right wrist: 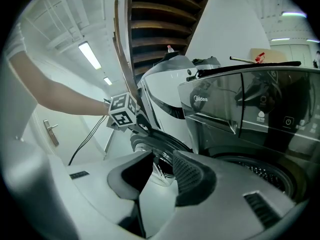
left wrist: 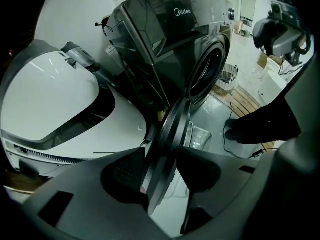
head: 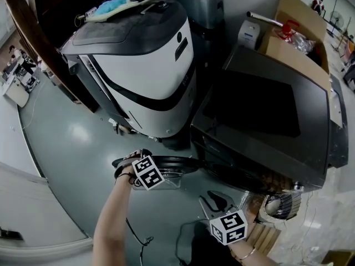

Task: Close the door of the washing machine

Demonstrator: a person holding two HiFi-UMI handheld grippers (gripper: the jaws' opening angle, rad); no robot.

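Note:
The dark Midea washing machine stands at the right with its round door swung out towards me. From above the door shows edge-on. My left gripper points steeply down over the door's rim. In the left gripper view the rim fills the gap between both pads, so the left gripper is shut on it. The drum opening lies behind. My right gripper hangs nearer the machine's front. It is open and holds nothing, aimed at the door and the left gripper's cube.
A large white and grey machine stands close to the washer's left, with a blue cloth on top. A cardboard box sits behind the washer. A wire basket, wooden slats and a floor cable lie near my feet.

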